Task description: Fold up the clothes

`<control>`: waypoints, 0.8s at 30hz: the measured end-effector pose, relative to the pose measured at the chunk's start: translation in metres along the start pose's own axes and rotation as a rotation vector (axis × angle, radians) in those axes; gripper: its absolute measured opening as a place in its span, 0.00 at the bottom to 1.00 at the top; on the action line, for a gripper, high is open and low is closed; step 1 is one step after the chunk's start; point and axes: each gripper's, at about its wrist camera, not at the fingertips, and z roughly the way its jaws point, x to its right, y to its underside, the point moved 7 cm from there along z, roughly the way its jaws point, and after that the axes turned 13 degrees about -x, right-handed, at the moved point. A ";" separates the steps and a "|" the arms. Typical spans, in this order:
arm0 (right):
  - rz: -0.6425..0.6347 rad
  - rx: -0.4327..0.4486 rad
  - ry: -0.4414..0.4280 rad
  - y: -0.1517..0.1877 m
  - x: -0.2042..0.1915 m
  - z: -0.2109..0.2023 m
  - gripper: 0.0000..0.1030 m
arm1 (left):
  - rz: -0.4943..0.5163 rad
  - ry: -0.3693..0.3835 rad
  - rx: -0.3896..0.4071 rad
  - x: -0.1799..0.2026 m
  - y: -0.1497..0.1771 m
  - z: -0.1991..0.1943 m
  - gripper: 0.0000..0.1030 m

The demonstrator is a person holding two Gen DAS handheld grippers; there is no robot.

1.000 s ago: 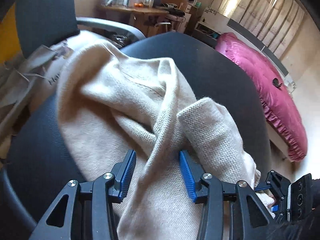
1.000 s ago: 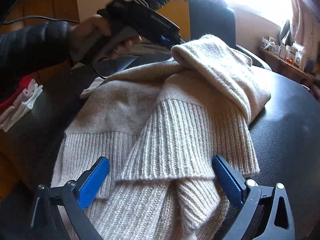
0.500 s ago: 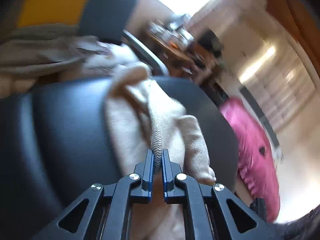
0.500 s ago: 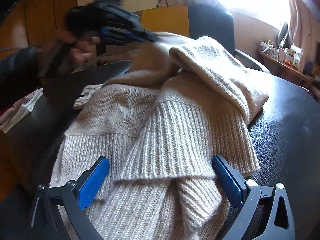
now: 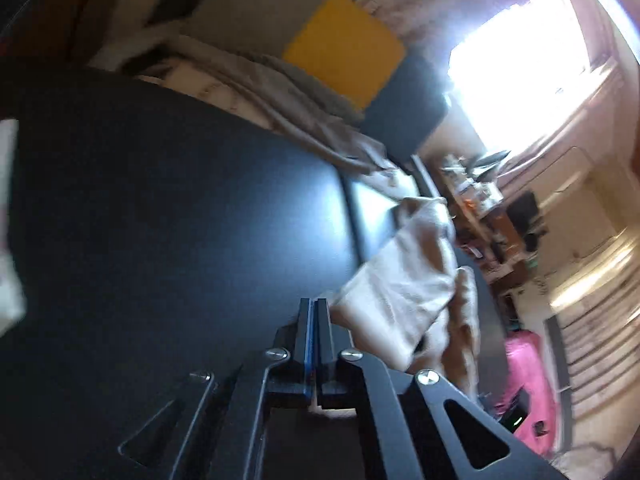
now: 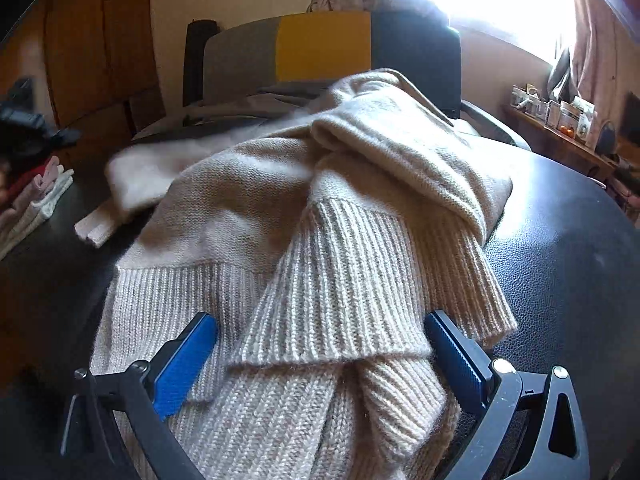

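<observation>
Both the left gripper (image 5: 314, 308) and the right gripper (image 6: 320, 336) have black frames, silver screws and blue pads.

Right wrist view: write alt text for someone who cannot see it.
A beige knitted sweater lies bunched on a black padded surface, its ribbed cuff between the wide-open blue pads of the right gripper. Behind stands a chair back with a yellow panel, and a bright window glares at upper right.
</observation>
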 end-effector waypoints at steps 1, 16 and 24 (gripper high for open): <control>-0.001 -0.003 0.002 0.000 0.000 -0.002 1.00 | 0.004 -0.002 -0.003 -0.001 0.009 -0.003 0.08; -0.010 0.010 0.010 -0.020 -0.015 -0.004 1.00 | -0.158 0.284 -0.210 0.068 0.029 0.098 0.67; -0.006 0.030 0.005 -0.020 -0.017 -0.002 1.00 | -0.252 0.119 -0.276 0.082 0.001 0.163 0.51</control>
